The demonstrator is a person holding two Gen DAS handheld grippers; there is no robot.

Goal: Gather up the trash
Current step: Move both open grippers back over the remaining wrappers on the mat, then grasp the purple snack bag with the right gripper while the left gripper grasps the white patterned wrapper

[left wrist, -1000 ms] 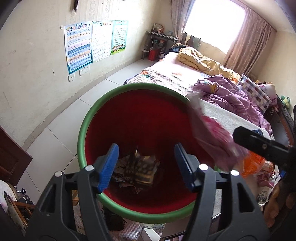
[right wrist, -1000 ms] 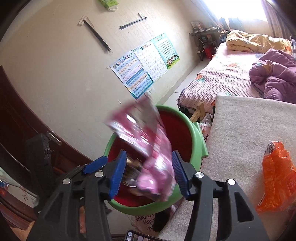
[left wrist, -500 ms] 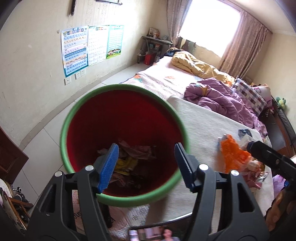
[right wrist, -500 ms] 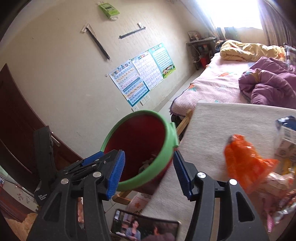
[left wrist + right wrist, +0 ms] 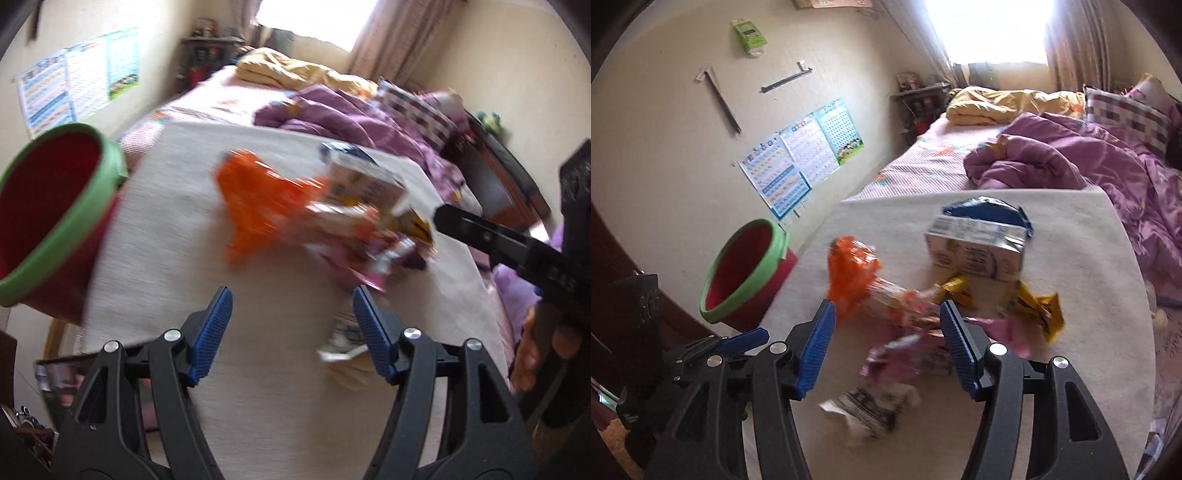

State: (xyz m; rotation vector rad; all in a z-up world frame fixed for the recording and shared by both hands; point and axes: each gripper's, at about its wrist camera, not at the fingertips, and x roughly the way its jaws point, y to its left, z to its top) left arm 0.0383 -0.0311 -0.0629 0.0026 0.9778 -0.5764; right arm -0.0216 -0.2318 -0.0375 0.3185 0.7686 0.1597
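Wrappers (image 5: 908, 332) cluster mid-table (image 5: 1089, 229); bucket (image 5: 746, 273) beyond its left edge. Both grippers (image 5: 291, 332) (image 5: 886, 343) opening, nothing between.

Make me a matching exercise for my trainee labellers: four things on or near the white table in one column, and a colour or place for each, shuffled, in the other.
Things:
1. bin
2. crumpled wrapper
3. carton
4. blanket

Descriptions:
A. purple, heaped on the bed
B. white box with a dark blue top, far side of the litter
C. red inside, green rim, beside the table's left edge
D. orange, lying on the table nearest the bin

Pairs: 1-C, 2-D, 3-B, 4-A
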